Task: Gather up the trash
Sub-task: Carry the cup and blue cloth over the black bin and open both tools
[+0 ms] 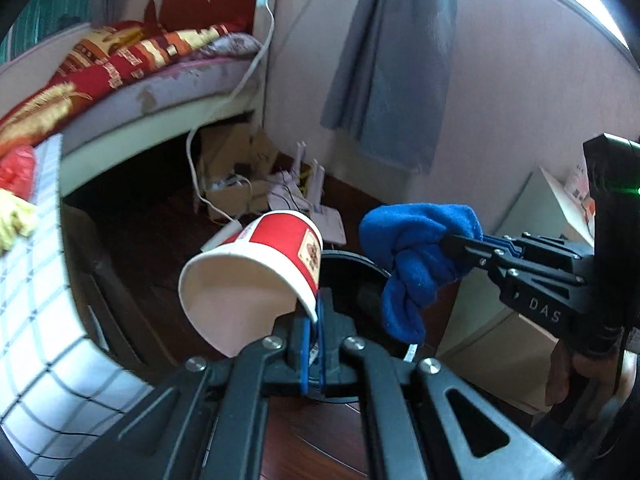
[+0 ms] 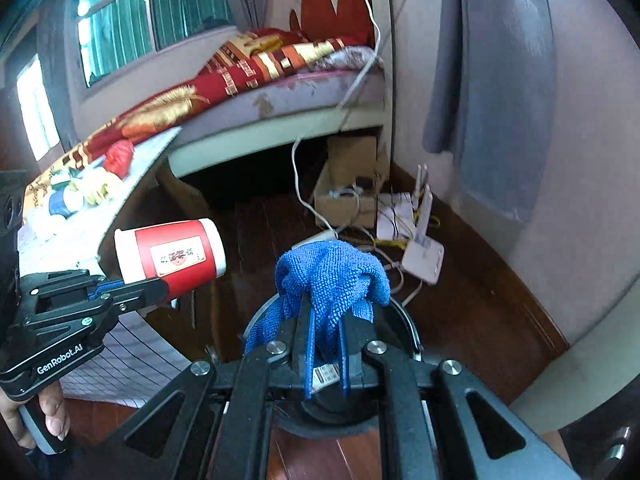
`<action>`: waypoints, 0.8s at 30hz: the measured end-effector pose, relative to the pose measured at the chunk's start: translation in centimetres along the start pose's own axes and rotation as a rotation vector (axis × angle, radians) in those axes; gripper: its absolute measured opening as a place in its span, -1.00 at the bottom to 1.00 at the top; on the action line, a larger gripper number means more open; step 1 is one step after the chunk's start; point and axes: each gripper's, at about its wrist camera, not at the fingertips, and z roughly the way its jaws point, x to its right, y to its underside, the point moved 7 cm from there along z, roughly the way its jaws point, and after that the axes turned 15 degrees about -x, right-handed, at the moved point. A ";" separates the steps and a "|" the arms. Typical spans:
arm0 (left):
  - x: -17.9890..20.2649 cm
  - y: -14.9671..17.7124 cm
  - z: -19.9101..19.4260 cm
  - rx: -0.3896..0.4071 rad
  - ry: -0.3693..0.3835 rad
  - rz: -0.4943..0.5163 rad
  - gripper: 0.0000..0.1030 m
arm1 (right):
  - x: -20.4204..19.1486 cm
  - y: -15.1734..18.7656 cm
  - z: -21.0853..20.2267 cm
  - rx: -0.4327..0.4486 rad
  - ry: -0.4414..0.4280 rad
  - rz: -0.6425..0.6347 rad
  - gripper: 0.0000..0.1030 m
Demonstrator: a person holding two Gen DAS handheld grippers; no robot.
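2 pieces of trash hang over the black bin (image 1: pixel 352 264): the left gripper (image 1: pixel 316 320) pinches a red paper cup (image 1: pixel 256 272) by its rim, the right gripper (image 2: pixel 326 344) clamps a blue cloth (image 2: pixel 332 276). Carrying looks finished; next, I reckon, both jaws must let go squarely above the opening.

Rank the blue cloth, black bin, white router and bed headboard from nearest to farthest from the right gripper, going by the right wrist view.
1. blue cloth, clamped in the right gripper
2. black bin, directly beneath
3. white router, floor, right
4. bed headboard, far back
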 end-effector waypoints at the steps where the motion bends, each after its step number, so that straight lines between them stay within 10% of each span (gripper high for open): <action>1: 0.2 0.1 0.7 -0.013 0.005 0.002 -0.93 | 0.1 0.2 0.4 -0.009 -0.002 0.002 -0.81; 17: 1.6 1.1 9.5 -0.192 0.078 0.000 -0.89 | 2.6 2.8 9.4 -0.204 -0.015 -0.001 -0.64; 18: 1.4 1.1 9.7 -0.190 0.057 -0.002 -0.65 | 3.3 3.2 10.7 -0.242 0.060 -0.004 -0.39; 19: 1.2 1.1 9.7 -0.188 0.039 -0.009 -0.37 | 4.1 3.5 11.6 -0.274 0.126 0.008 0.38; 20: 0.9 1.2 9.8 -0.188 0.016 -0.020 0.44 | 4.9 3.9 12.1 -0.291 0.162 0.023 0.84; 21: 0.5 1.3 9.8 -0.181 -0.017 -0.033 0.98 | 5.7 4.1 12.4 -0.294 0.175 0.050 0.88; 24: -0.4 1.4 9.6 -0.157 -0.049 -0.054 0.99 | 7.2 4.4 12.5 -0.305 0.201 0.106 0.92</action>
